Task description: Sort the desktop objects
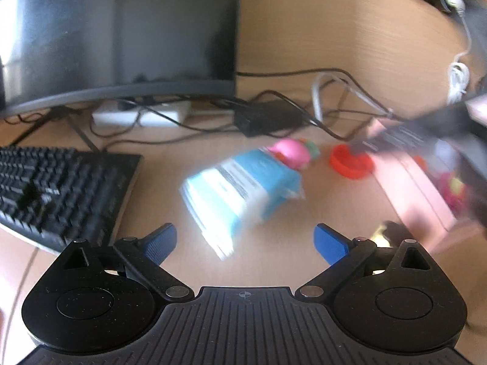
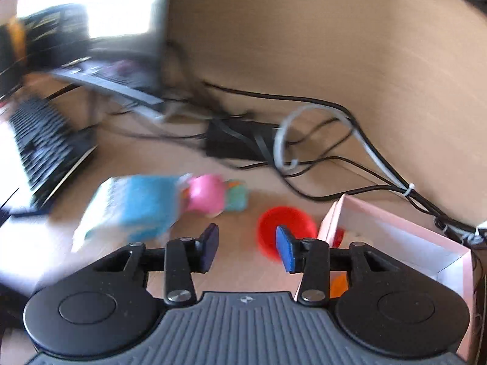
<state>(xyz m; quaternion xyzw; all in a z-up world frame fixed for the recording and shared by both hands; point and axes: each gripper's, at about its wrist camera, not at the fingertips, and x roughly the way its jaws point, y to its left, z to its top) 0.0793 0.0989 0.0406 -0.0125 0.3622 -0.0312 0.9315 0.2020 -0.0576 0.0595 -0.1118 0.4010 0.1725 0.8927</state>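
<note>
A blue and white tissue pack [image 1: 240, 191] lies on the wooden desk; it also shows in the right wrist view [image 2: 134, 210]. Behind it sit a pink toy [image 1: 290, 152] [image 2: 207, 194], a small green object [image 2: 237, 199] and a red round lid [image 1: 350, 159] [image 2: 283, 231]. A pink box [image 1: 417, 188] [image 2: 395, 243] stands at the right with small items inside. My left gripper [image 1: 245, 241] is open wide and empty, just short of the tissue pack. My right gripper [image 2: 247, 248] is open and empty, near the red lid and the box. Both views are blurred.
A black keyboard [image 1: 51, 191] lies at the left and a monitor [image 1: 121, 39] stands behind it. A black power adapter [image 1: 268, 118], a white power strip [image 1: 140, 115] and tangled cables [image 2: 334, 140] lie at the back of the desk.
</note>
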